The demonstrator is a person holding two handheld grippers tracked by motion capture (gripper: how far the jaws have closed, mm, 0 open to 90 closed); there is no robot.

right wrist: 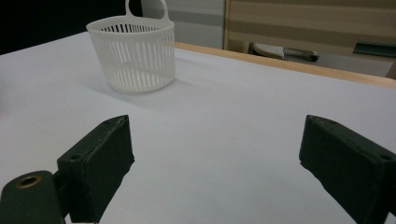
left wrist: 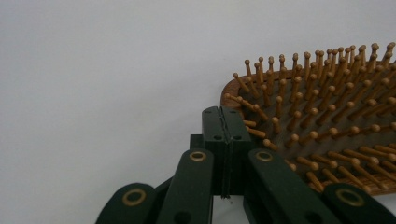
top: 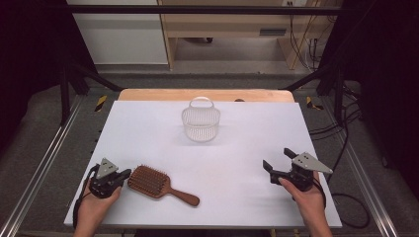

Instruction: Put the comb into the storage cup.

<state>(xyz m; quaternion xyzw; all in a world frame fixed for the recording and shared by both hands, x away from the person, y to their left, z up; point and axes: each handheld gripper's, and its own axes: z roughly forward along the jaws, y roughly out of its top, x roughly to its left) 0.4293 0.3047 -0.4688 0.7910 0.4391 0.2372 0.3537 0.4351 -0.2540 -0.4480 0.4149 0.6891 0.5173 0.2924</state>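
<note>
White tabletop (top: 148, 128): your closed left tongs (top: 125, 173) nudge the stiff, light hairbrush (top: 148, 181); right tongs (top: 277, 161) open. Grip its handle.

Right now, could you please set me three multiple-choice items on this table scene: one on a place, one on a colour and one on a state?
1. Where does the wooden paddle hairbrush lie?
A. beside the left gripper
B. inside the basket
C. beside the right gripper

2. What colour is the slatted plastic basket?
A. brown
B. white
C. black

3. How do the right gripper's jaws stand?
A. shut on the brush
B. shut on nothing
C. open, nothing between them

Answers:
1 A: in the high view the brush head sits just off the left gripper's tips.
2 B: its walls and handle are white.
3 C: the right gripper view shows bare table between the pads.
</note>
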